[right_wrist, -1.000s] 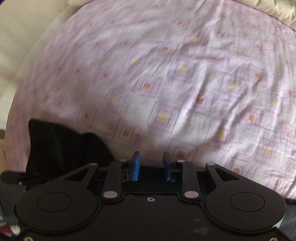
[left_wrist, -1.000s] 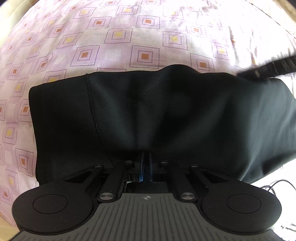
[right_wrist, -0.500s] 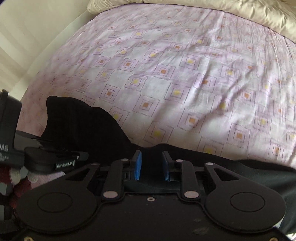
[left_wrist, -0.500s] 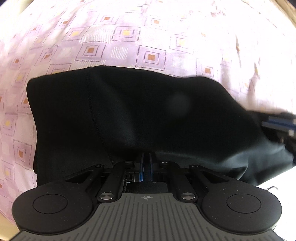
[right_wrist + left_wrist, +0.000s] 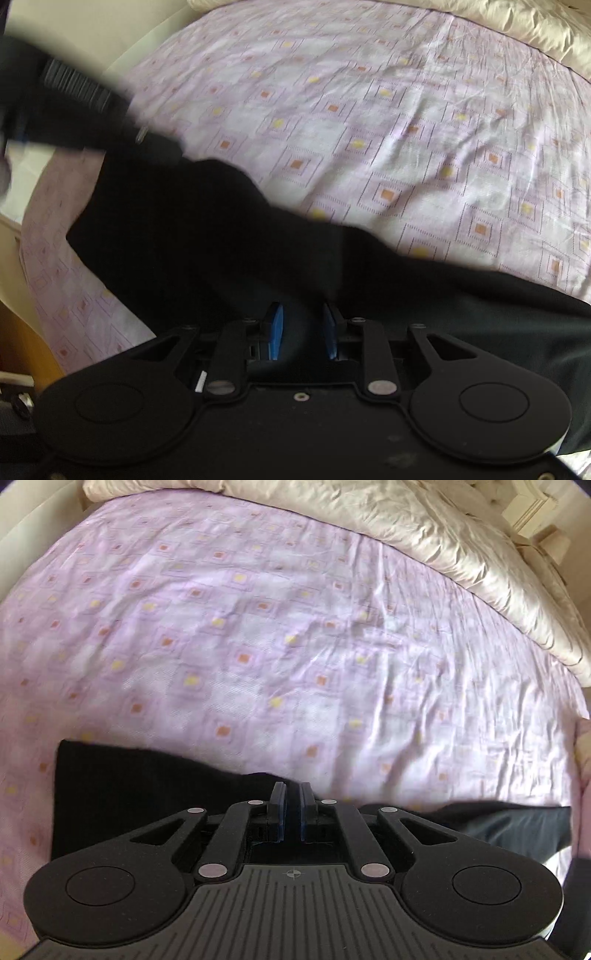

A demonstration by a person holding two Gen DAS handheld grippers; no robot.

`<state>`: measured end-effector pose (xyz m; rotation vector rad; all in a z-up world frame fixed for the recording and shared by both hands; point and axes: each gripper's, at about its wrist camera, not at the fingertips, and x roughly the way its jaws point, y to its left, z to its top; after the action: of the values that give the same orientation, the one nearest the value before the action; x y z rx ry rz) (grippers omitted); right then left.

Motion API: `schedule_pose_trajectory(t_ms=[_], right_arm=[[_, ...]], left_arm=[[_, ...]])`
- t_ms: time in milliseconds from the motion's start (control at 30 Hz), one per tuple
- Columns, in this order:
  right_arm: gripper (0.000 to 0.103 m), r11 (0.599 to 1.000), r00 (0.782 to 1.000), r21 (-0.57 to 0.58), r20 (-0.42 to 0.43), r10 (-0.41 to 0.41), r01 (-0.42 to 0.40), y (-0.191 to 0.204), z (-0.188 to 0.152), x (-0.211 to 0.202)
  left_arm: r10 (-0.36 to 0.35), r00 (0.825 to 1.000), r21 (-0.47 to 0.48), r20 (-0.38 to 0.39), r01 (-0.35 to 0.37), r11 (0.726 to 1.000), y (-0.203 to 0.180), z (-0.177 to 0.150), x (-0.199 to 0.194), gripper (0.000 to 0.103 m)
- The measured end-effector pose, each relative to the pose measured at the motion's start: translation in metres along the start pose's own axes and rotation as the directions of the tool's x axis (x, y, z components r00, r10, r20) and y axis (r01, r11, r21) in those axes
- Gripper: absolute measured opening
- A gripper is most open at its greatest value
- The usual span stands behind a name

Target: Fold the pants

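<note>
The black pants (image 5: 147,786) lie along the near edge of the bed in the left wrist view, and fill the lower middle of the right wrist view (image 5: 229,251). My left gripper (image 5: 291,794) has its jaws nearly closed with a thin gap; whether cloth is pinched between them is hidden. It also shows blurred at the upper left of the right wrist view (image 5: 88,110), at the pants' far end. My right gripper (image 5: 303,321) is open, its blue pads over the black cloth.
The bed has a lilac sheet with square patterns (image 5: 295,635). A cream duvet (image 5: 443,542) is bunched along the far side. A pale wall and bed edge (image 5: 85,40) are at left. A wooden floor strip (image 5: 22,339) shows low left.
My left gripper has lifted and tilted up, so the pants now fill only the bottom of its view. My right gripper has moved in over the pants and stays open.
</note>
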<state>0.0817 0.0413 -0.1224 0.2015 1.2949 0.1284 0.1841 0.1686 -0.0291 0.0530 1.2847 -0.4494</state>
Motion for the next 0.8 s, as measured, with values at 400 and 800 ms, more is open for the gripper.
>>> schedule_pose_trajectory(t_ms=[400, 800], right_arm=[[0.033, 0.986, 0.981, 0.136, 0.181, 0.067, -0.092, -0.046, 0.021, -0.054], [0.062, 0.937, 0.956, 0.269, -0.13, 0.264, -0.222, -0.113, 0.093, 0.041]], left_arm=[[-0.003, 0.992, 0.029, -0.123, 0.006, 1.0, -0.006, -0.046, 0.036, 0.007], [-0.045, 0.972, -0.08, -0.233, 0.027, 0.996, 0.034, -0.074, 0.076, 0.005]])
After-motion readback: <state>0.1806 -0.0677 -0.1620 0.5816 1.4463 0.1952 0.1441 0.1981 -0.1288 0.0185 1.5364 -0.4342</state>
